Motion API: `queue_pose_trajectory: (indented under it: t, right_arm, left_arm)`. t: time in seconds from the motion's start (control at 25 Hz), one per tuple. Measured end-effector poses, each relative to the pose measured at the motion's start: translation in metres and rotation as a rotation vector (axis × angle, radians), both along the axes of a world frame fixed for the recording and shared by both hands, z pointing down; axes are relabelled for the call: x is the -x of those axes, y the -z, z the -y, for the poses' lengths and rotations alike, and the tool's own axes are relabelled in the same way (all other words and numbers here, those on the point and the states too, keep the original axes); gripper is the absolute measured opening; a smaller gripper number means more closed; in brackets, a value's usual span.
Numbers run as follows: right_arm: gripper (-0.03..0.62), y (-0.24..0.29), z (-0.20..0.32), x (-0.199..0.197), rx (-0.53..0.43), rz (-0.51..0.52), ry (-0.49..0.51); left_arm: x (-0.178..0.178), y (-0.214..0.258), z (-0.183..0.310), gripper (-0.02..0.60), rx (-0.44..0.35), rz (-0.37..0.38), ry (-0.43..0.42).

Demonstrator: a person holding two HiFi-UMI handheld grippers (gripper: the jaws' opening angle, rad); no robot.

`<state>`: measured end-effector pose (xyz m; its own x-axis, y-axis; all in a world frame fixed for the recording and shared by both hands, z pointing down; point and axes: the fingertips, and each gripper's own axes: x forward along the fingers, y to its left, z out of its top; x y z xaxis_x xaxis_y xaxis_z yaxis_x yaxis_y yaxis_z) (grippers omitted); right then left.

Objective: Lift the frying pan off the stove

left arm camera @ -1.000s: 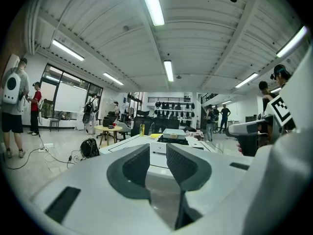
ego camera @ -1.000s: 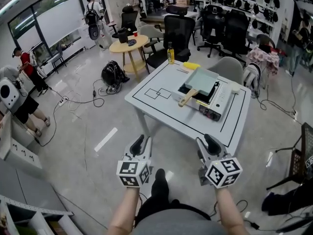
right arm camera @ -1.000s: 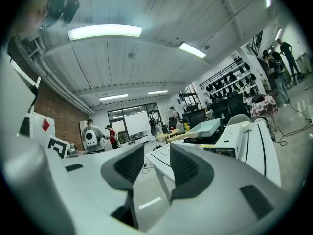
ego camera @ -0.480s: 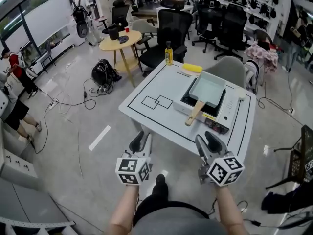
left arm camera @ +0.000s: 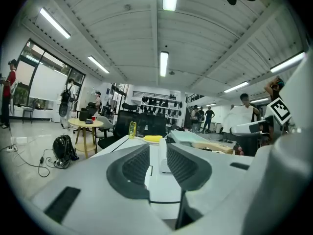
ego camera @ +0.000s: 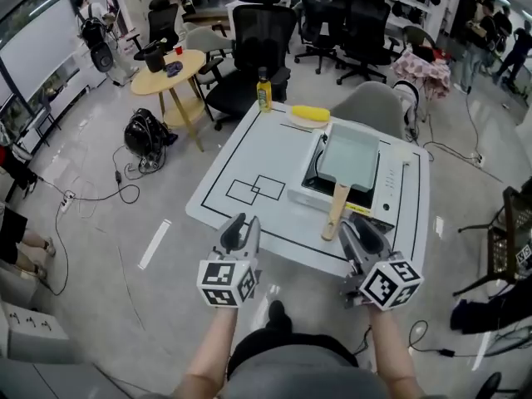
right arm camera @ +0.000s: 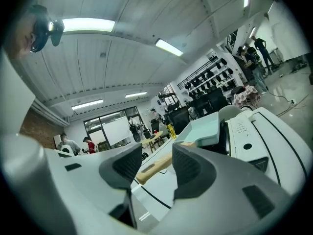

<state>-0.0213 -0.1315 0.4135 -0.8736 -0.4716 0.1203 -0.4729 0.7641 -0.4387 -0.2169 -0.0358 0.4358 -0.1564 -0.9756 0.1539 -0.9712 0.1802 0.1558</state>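
Note:
A pale green rectangular frying pan sits on a white portable stove at the right of the white table. Its wooden handle points toward me, near the table's front edge. My right gripper hovers just short of the handle's end and to its right. Its jaws are opening, with nothing between them. In the right gripper view the handle shows through the gap of the right gripper, with the pan behind. My left gripper is open and empty at the front edge. In the left gripper view the pan lies ahead right.
A yellow object and a bottle stand at the table's far edge. Black outlines are drawn on the tabletop. Office chairs and a grey chair ring the far side. A round wooden table and a backpack are at the left.
The table has come much closer: both grippers now reach its front edge. The right gripper has neared the pan handle. Its jaws stand a little wider.

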Motion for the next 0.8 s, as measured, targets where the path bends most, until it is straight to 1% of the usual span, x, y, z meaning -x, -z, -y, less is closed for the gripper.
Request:
queue_pose_trajectory:
  t: [0.24,0.4,0.64,0.8]
  right_arm:
    - [0.19,-0.004,0.013,-0.005,0.044,0.007,-0.075]
    - [0.195,-0.01,0.023,-0.009,0.084,0.02,-0.099]
    - [0.202,-0.01,0.032,-0.008,0.126,0.049,-0.09]
    - [0.206,-0.017,0.035,-0.006,0.176,0.071,-0.06]
  left_arm:
    - [0.0,-0.003,0.034,0.097,0.004,-0.02,-0.097]
    - [-0.006,-0.007,0.056,0.098,0.012,-0.034,-0.154]
    - [-0.02,-0.006,0.081,0.101,0.024,-0.046,-0.209]
    - [-0.028,-0.005,0.094,0.101,0.037,-0.06,-0.23]
